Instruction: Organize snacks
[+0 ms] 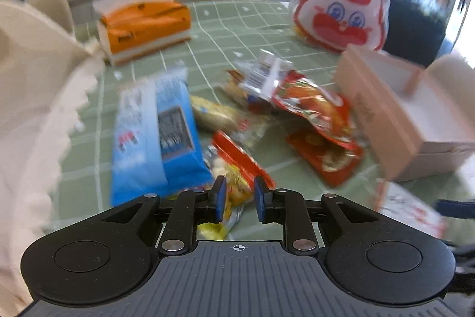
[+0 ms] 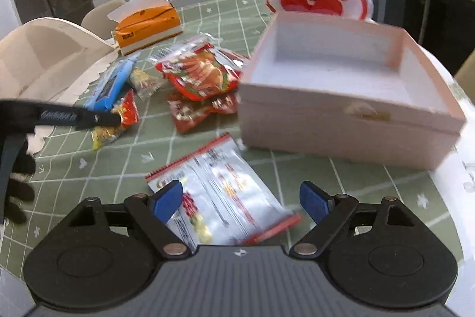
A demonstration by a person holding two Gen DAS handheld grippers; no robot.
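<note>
On the green checked tablecloth, going from the left, a blue packet lies flat beside the loose heap of snacks; the left gripper hovers over a small red-and-yellow packet with its jaws nearly closed, a narrow gap showing, the packet under them but, as far as I can tell, not pinched; red packets pile up further right against the open pink box, which stands empty; nearest the right gripper, a silver packet with red edges lies flat between jaws spread wide and holding nothing; these pouches look light, crinkly and slippery, likely to buckle, so a sealed edge or crimped end seems the surest place to take hold.
</note>
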